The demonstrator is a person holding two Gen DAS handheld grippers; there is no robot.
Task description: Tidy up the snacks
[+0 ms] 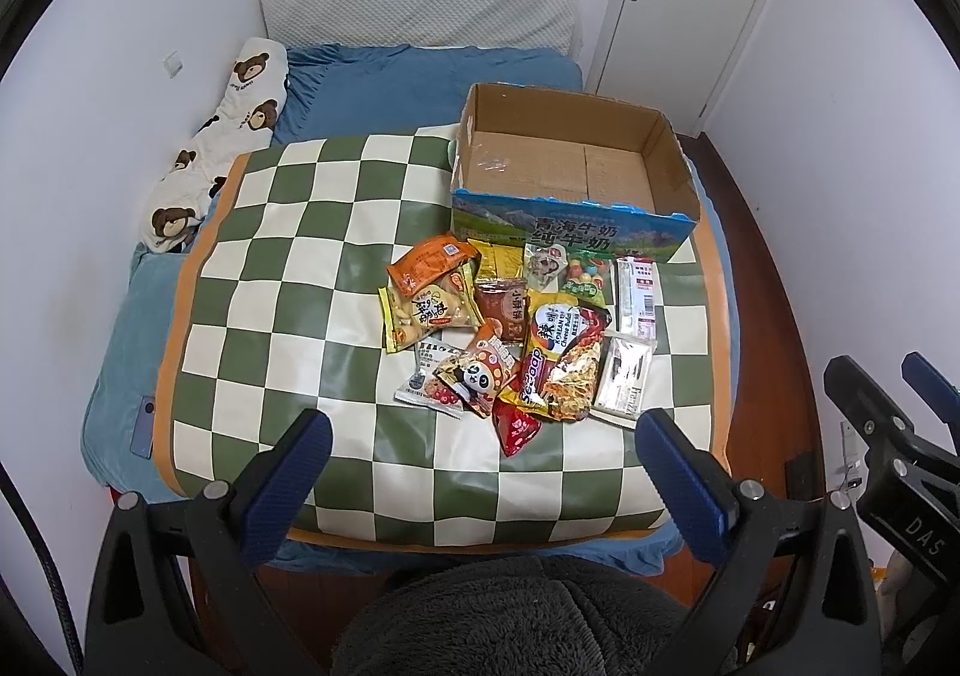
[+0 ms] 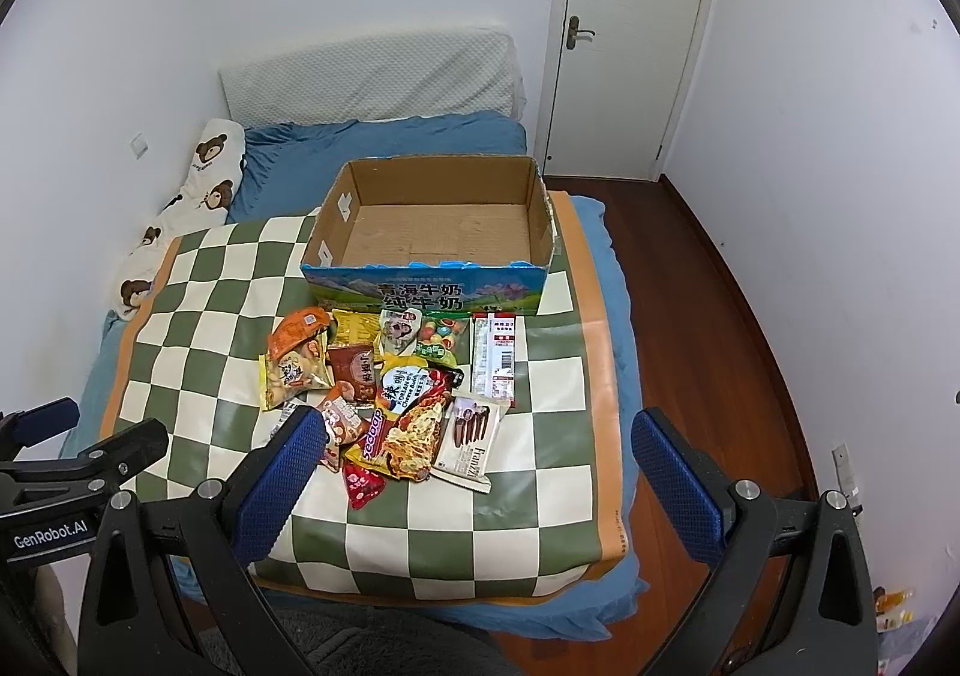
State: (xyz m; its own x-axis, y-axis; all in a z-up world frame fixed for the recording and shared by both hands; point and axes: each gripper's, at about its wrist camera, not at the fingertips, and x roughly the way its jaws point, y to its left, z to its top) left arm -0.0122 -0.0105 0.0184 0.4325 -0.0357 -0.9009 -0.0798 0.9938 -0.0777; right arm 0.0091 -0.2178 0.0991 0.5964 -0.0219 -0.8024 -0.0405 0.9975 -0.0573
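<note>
A heap of snack packets point(image 1: 516, 334) point(image 2: 390, 394) lies on a green-and-white checked mat point(image 1: 288, 280) point(image 2: 528, 502) spread over a bed. Behind the heap stands an open cardboard box point(image 1: 672, 159) point(image 2: 540, 214) with a blue printed front and nothing inside. My left gripper point(image 1: 483, 436) hangs open above the mat's near edge, short of the packets, holding nothing. My right gripper point(image 2: 480, 436) is open too, hovering above the near side of the heap; its left finger point(image 2: 282, 472) covers some packets. Each view shows the other gripper at its edge.
The bed has a blue sheet point(image 1: 384, 81), a bear-print pillow point(image 1: 234, 129) along the left wall and a white padded headboard point(image 1: 420, 9). A white door point(image 2: 630, 33) stands at the back right. Wooden floor point(image 2: 720, 316) runs along the bed's right side. Grey plush fabric point(image 1: 516, 616) lies below the grippers.
</note>
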